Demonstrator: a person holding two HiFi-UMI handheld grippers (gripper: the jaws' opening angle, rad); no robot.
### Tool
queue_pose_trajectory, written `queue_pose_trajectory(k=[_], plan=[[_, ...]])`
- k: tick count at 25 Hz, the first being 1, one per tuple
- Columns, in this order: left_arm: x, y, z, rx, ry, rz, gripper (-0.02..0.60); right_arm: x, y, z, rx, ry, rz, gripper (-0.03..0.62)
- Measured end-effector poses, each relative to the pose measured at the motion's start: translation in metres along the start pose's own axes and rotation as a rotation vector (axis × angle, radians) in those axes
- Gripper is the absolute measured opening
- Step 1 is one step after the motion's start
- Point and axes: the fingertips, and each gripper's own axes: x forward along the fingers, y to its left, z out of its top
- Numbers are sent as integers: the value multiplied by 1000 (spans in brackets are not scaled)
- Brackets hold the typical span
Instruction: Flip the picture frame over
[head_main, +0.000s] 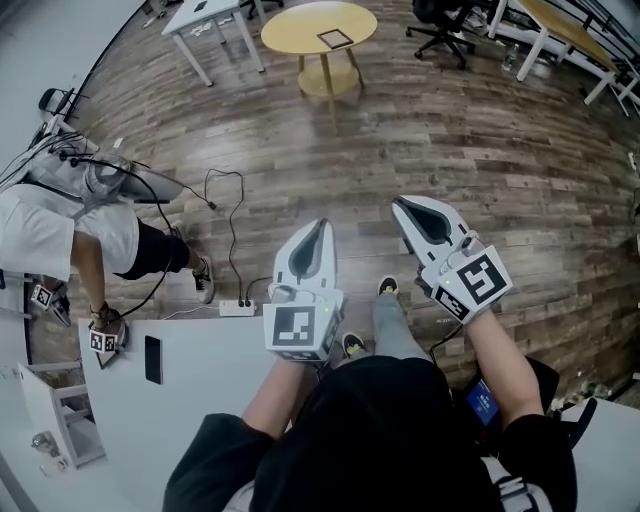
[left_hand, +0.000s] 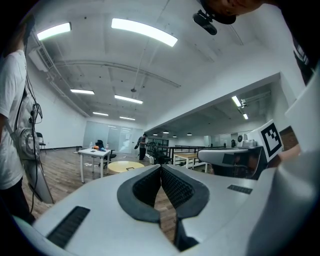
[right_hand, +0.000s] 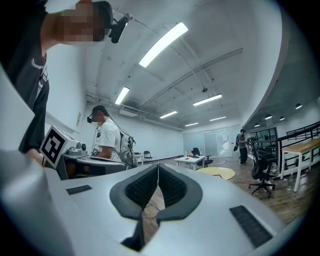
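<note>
The picture frame (head_main: 336, 38), dark-edged, lies flat on a round yellow table (head_main: 295, 28) far ahead across the wooden floor. Both grippers are held out level in front of the person and point toward that table from a distance. My left gripper (head_main: 322, 222) is shut with nothing between its pads (left_hand: 150, 186). My right gripper (head_main: 397, 203) is shut too and holds nothing. The left gripper view shows the yellow table (left_hand: 125, 166) small beyond the left gripper's tips (left_hand: 161, 166). In the right gripper view the table (right_hand: 217, 172) lies right of the right gripper's tips (right_hand: 158, 166).
A white desk (head_main: 190, 370) with a black phone (head_main: 153, 359) sits at the person's left. Another person (head_main: 60, 235) stands beside it, with cables and a power strip (head_main: 237, 307) on the floor. A white table (head_main: 205, 15) and an office chair (head_main: 445, 25) flank the round table.
</note>
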Motion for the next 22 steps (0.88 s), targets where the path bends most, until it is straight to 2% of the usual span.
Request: queue_pose_trajectory(k=[9,13,18,22], plan=[[95,8,13,26,-4,25,23,42,-79,-8,-35,-5,53,20],[148,-3,16,40,-24,-3,23,52,-124,-6,-66,-15,62,20],[206,-15,22,65,-29,-10,23,58,-186,-7,-40,-26,58,20],[234,-14,19,82,-18,9,23,67,-220,-13,-9,-32,64,20]])
